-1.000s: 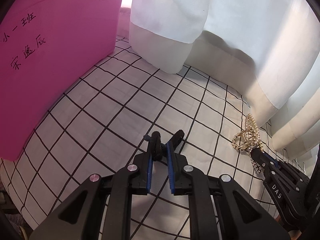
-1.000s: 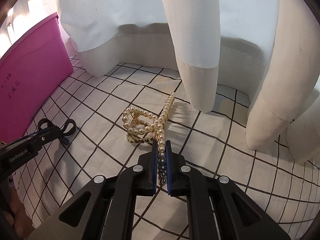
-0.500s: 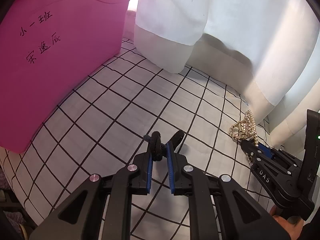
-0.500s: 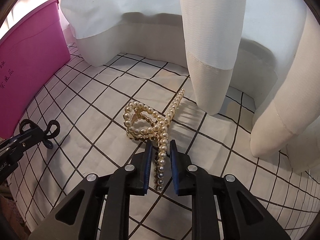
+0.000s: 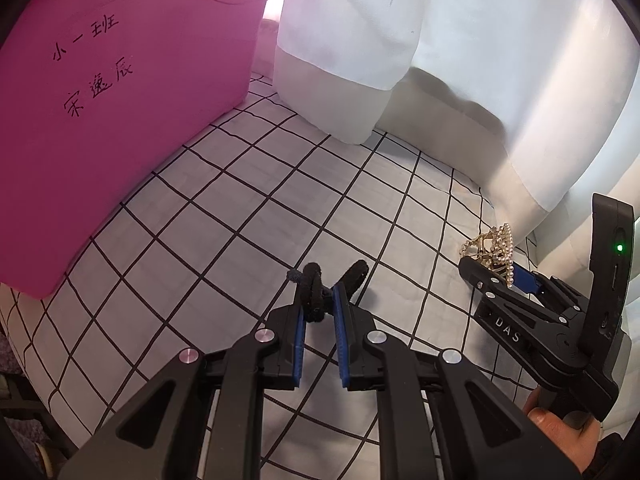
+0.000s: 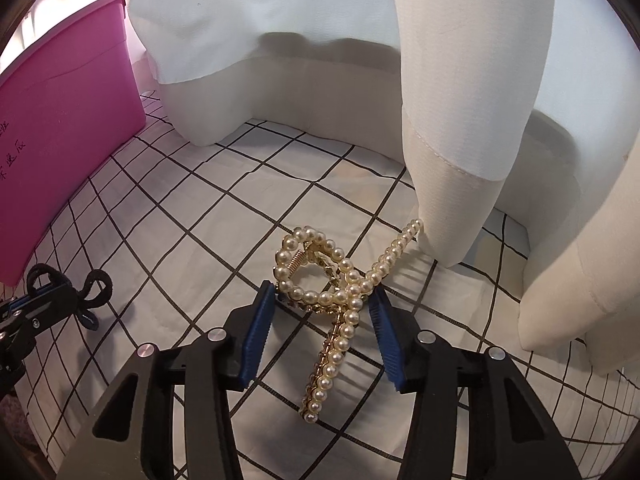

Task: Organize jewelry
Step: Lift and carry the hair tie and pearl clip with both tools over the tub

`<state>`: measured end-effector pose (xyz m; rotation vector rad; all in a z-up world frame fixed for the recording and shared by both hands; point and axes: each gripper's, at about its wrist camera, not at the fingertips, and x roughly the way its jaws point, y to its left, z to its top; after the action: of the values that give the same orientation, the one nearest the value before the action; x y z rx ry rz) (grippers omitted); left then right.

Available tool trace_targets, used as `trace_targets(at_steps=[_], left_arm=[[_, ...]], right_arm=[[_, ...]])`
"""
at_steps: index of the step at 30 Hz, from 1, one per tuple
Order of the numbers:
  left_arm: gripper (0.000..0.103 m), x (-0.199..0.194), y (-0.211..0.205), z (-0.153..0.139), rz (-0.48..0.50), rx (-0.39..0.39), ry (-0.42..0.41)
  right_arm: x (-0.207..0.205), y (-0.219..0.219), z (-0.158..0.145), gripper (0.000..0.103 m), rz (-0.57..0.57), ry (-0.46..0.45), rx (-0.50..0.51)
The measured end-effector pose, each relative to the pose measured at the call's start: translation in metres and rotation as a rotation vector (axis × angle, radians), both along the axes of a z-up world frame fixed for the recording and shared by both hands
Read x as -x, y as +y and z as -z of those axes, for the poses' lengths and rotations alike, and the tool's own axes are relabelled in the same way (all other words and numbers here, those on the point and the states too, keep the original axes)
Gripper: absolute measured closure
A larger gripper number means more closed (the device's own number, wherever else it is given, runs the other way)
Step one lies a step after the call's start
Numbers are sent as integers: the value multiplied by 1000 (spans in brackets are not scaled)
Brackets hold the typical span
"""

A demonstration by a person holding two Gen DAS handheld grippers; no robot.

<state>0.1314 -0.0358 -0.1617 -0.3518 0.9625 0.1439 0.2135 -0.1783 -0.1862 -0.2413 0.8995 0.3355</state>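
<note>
While right tool (image 6: 322, 312) opens — pearl clip (image 6: 340, 300) lies between.

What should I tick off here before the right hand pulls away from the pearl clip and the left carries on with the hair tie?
1. Right gripper jaws opening, pads clear of the pearl hair clip: ok.
2. Clip resting on the checked cloth: ok.
3. Left gripper shut on the black hair tie: ok.
4. Tie lifted clear of the cloth: cannot tell.
5. Pink bin within view on the left: ok.
6. Bin's opening free: cannot tell.
</note>
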Motion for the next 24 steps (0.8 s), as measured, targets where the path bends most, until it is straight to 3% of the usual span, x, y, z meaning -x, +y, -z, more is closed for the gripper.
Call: trace_targets(at_steps=[11,24], left_arm=[[90,6,1,-12,5,4,-24],[90,34,7,-81,-1,-13,-137]], right_arm=[[24,-18,-24,56,7,-25,-57],[60,-16,-104,56,-84,-138,-165]])
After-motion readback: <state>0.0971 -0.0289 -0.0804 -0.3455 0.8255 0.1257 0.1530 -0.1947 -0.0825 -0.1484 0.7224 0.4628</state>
